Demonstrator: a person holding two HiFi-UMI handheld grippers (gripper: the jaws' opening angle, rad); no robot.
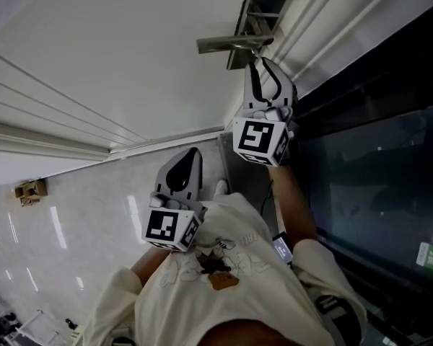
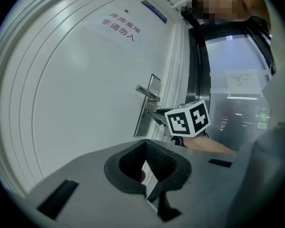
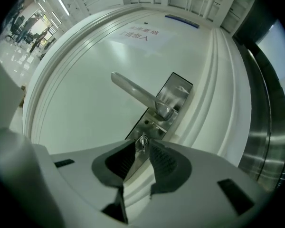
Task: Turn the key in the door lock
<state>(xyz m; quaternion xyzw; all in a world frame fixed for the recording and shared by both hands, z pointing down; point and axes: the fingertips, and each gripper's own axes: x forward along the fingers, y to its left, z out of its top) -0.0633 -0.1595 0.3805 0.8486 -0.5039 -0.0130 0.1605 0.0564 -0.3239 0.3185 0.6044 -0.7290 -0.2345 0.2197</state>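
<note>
Right gripper (image 3: pixel 141 147) stood released, jaws apart, the key (image 3: pixel 141 141) just ahead between their tips, its shaft pointing back toward the gripper

Dim, cool light — fisheye-warped edges
</note>
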